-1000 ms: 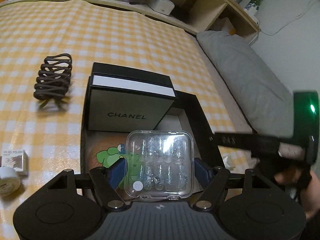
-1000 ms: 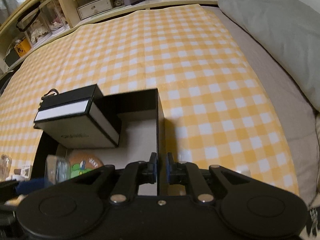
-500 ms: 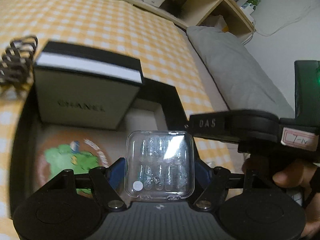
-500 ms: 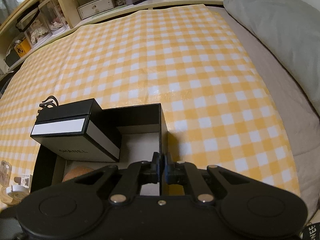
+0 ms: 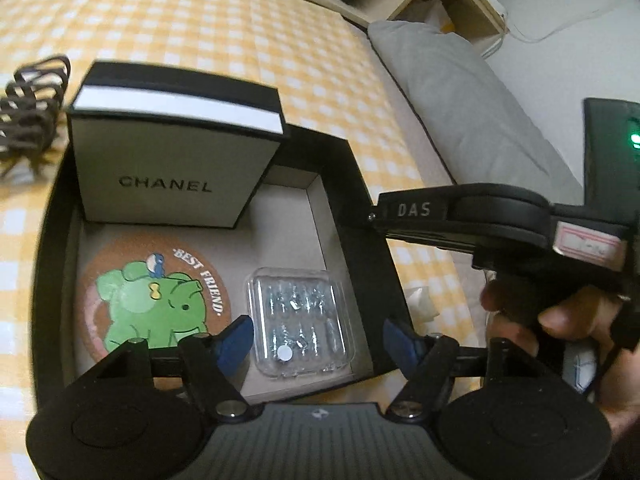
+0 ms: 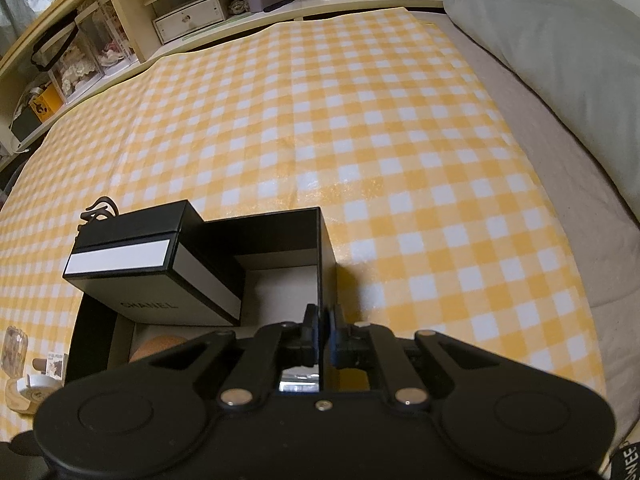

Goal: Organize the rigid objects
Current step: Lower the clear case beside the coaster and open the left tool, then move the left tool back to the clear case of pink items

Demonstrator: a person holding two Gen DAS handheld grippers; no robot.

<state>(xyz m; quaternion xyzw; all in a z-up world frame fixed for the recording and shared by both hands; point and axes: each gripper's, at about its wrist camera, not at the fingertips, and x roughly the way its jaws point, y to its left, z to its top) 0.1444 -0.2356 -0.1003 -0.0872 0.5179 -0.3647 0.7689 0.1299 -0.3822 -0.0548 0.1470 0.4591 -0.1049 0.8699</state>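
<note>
On the yellow-checked bed cover (image 6: pixel 360 128), our right claw (image 6: pixel 320 336) pinches the black tray's wall (image 6: pixel 320 264) to steady it, while our left claw (image 5: pixel 316 338), spread wide and empty, hovers over the clear case (image 5: pixel 300 320) lying inside beside the coaster (image 5: pixel 152 300).

Both grippers are matte black with silver pivot screws; the left gripper (image 5: pixel 318 338) has blue fingertips (image 5: pixel 234 342), the right gripper (image 6: pixel 321 336) seemingly likewise.

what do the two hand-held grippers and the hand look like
Left hand-held gripper: black linkage arms, blue finger pads, grey ribbed body. Right hand-held gripper: black, silver pivot screws, marked "DAS", with a pink-edged label and green light. The bare hand shows no sleeve.
</note>
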